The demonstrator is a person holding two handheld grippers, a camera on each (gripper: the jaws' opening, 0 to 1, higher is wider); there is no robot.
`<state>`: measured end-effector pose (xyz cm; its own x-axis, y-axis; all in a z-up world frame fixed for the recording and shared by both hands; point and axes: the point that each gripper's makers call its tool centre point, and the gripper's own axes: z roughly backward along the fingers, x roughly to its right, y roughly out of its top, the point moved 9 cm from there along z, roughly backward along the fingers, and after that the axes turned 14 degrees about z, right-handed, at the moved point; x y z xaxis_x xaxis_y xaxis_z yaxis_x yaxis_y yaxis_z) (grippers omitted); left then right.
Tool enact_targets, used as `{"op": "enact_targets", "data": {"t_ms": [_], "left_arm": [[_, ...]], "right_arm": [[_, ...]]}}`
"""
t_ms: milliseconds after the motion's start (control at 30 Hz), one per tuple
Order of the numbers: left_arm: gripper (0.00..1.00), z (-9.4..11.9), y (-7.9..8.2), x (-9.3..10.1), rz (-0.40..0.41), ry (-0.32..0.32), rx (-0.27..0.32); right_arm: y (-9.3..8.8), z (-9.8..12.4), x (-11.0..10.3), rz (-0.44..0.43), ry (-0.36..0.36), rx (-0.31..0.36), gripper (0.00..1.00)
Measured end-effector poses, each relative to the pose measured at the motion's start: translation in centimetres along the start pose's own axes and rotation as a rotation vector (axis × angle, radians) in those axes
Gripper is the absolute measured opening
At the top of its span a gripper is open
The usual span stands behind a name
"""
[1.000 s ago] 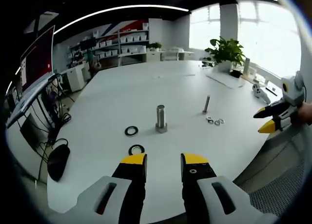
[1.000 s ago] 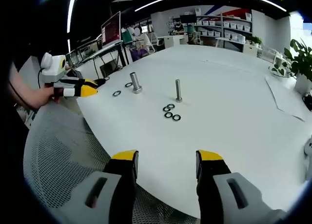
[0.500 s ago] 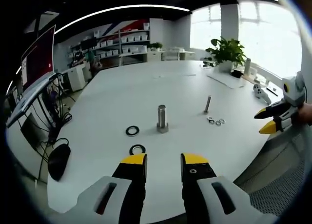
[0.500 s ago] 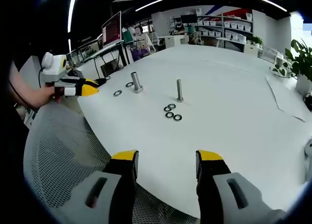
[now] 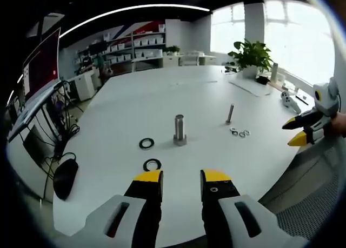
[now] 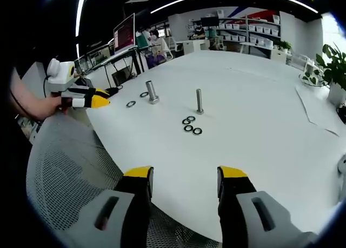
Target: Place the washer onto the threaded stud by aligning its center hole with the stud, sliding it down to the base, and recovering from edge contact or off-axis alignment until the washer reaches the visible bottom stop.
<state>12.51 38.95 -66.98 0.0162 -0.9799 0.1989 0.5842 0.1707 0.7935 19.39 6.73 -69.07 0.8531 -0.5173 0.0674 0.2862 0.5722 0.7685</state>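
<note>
Right gripper view: washers (image 6: pixel 190 125) well apart from table edge (image 6: pixel 116 151).

stud threads (image 5: pixel 230 113) too small, washers (image 5: pixel 238 132) tiny

The round white table (image 5: pixel 135 102) has a smooth, matt top. The thick grey stud (image 5: pixel 179 130) and thin threaded stud (image 6: pixel 199 101) look like dull metal. The black ring washers (image 5: pixel 152 164) appear rubbery and matt.

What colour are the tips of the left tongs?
Yellow tips on the left tongs, grey bodies behind; clearest in the left gripper view.
</note>
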Motion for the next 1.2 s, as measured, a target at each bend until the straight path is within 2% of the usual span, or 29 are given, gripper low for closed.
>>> {"op": "enact_targets", "data": {"t_ms": [333, 833, 1200], "left_arm": [[0.26, 0.07, 0.03, -0.08, 0.004, 0.007, 0.003], [0.26, -0.02, -0.09, -0.07, 0.001, 0.015, -0.014], [0.26, -0.01, -0.05, -0.26, -0.001, 0.022, -0.004]], "right_arm": [[0.35, 0.12, 0.02, 0.015, -0.006, 0.032, 0.51], [0.42, 0.21, 0.1, 0.006, -0.012, 0.043, 0.52], [0.66, 0.26, 0.04, 0.009, -0.007, 0.061, 0.52]]}}
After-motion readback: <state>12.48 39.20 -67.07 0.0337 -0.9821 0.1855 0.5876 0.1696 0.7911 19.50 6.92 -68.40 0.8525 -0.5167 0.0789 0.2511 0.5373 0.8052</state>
